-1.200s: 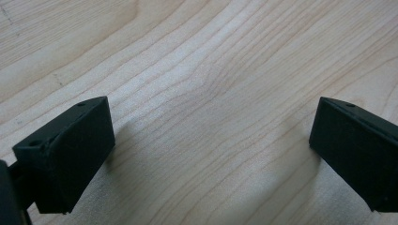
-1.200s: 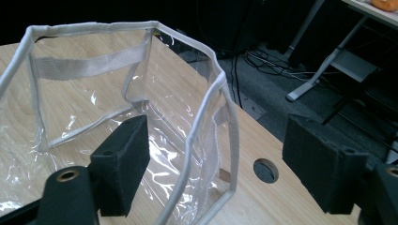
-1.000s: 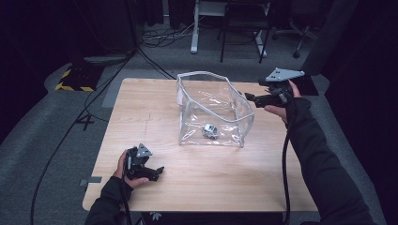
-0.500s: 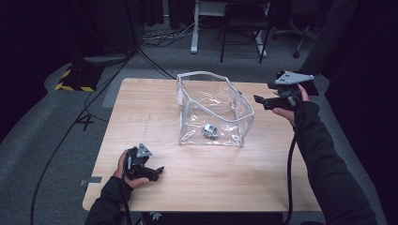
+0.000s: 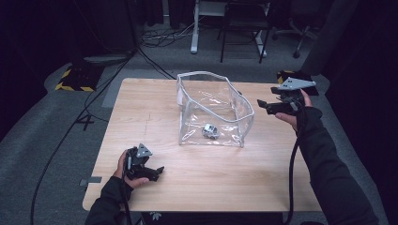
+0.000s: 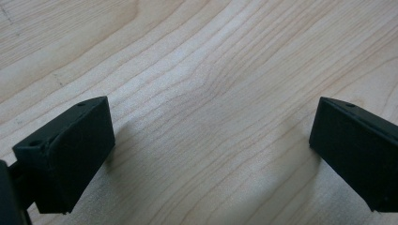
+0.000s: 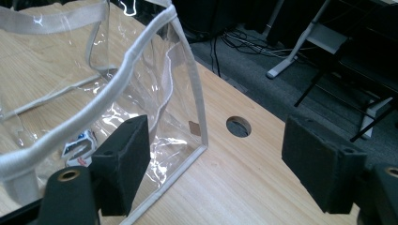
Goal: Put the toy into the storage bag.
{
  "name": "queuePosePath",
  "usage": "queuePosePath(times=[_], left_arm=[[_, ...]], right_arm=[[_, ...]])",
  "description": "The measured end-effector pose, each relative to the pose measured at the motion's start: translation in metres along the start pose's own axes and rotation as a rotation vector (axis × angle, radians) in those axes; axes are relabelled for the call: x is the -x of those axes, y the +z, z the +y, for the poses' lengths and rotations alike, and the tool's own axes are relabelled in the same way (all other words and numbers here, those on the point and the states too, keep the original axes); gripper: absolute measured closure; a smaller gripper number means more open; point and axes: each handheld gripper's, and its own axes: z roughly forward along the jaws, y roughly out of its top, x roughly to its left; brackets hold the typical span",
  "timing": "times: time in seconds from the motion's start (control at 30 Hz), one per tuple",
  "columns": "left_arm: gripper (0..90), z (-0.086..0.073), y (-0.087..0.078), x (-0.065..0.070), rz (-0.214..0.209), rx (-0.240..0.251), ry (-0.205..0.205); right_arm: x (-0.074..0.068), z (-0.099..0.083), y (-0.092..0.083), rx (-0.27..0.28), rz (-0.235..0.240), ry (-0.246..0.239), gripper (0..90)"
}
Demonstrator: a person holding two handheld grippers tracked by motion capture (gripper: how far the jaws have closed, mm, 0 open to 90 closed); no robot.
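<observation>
Left gripper [image 5: 157,171] sits low on the near-left part of the table [image 5: 141,112], held in the left hand [image 5: 126,168]. Its jaws are spread wide, nothing between them; in the left gripper view [image 6: 211,154] just bare wood grain under them, and whether the jaw tips touch the wood I cannot tell.

Right gripper [image 5: 261,104] is held up by the right hand [image 5: 295,112] at the right side of the table, just right of the bag [image 5: 213,110], jaws pointing left toward it. Jaws released, wide apart, gripping nothing. In the right gripper view [image 7: 216,168] one jaw overlaps the bag's clear side wall and white edge trim; contact cannot be told. Grey plate on top, black cable hanging down along the forearm.

Bag: clear plastic, white piping on rim and seams, standing open-topped at table centre, slightly toward the far side. A small grey-white item [image 5: 210,131] lies inside on its bottom, near side; too small to identify.

Table is light wood, with a round hole [image 7: 238,126] close to the bag's corner. Grey carpet floor around it, black cables [image 5: 70,126] trailing on the left, a yellow-black striped block [image 5: 75,79] far left, white desk legs [image 5: 195,28] and chair [image 5: 244,23] behind. Room dark.
</observation>
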Motion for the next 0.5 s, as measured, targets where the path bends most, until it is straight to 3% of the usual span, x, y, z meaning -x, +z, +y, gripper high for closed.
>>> queuePosePath(times=[0.5], left_arm=[[0.6, 0.000, 0.000, 0.000, 0.001, -0.002, 0.002]], right_arm=[[-0.007, -0.020, 0.005, -0.048, 0.000, -0.018, 24.1]])
